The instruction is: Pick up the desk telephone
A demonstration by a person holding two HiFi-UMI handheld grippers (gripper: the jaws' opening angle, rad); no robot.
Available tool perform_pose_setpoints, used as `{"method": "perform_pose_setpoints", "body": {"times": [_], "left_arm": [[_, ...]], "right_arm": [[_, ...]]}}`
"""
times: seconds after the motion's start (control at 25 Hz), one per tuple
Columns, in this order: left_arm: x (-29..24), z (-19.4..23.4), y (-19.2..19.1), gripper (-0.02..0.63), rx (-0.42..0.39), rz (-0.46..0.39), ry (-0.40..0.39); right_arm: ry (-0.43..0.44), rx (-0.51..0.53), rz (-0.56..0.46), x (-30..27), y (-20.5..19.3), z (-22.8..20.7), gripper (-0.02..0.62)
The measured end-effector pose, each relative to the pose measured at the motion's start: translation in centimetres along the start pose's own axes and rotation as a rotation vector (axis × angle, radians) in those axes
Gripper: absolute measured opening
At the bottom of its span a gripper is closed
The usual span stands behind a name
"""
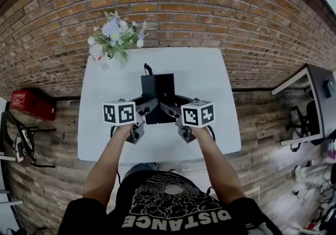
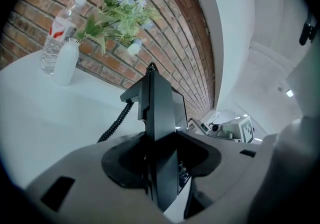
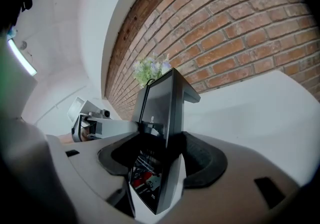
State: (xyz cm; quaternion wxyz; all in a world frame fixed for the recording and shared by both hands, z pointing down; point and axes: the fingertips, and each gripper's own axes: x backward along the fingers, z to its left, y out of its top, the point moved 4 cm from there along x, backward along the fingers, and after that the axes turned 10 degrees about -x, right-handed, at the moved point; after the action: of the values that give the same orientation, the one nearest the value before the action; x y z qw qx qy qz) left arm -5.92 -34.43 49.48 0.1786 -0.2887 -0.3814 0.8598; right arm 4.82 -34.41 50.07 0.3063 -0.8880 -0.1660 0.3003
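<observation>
While looking down from the head, see the desk telephone (image 1: 157,88) over the middle of the white table (image 1: 210,82). Pinched from two sides: left gripper (image 2: 162,158) clamped on its left edge, right gripper (image 3: 162,158) clamped on its right edge, jaws partly apart with the phone's body between. Curly cord (image 2: 112,125) hanging down. At the far corner, flowers (image 2: 117,15) in a white vase (image 2: 65,63), water bottle (image 2: 54,38) beside.

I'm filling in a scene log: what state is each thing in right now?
Black plastic desk telephone: clamped on both sides, coiled cord attached.
Left tongs: shut on the telephone.
Right tongs: shut on the telephone.
White vase of flowers: upright on the white table.
Clear plastic water bottle: upright, capped.
</observation>
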Motion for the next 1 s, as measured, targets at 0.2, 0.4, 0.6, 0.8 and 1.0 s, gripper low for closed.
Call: {"method": "perform_pose_setpoints", "body": {"times": [0.2, 0.4, 0.6, 0.8, 1.0], "left_arm": [[1.2, -1.8, 1.6, 0.193, -0.048, -0.047, 0.009], [2.7, -3.7, 3.5, 0.193, -0.113, -0.104, 0.028], [4.4, -5.8, 5.6, 0.193, -0.175, -0.157, 0.031], [6.3, -7.7, 7.0, 0.193, -0.221, -0.206, 0.035], [7.6, -9.9, 8.1, 0.193, -0.286, -0.242, 0.041]], "right_arm": [[0.015, 0.051, -0.049, 1.3, 1.4, 1.9, 0.261], [0.037, 0.106, -0.095, 2.9, 2.9, 4.1, 0.261], [0.059, 0.169, -0.145, 4.3, 4.5, 6.5, 0.260], [0.072, 0.226, -0.188, 5.7, 5.5, 8.9, 0.261], [0.087, 0.257, -0.240, 7.4, 6.1, 10.8, 0.261]]}}
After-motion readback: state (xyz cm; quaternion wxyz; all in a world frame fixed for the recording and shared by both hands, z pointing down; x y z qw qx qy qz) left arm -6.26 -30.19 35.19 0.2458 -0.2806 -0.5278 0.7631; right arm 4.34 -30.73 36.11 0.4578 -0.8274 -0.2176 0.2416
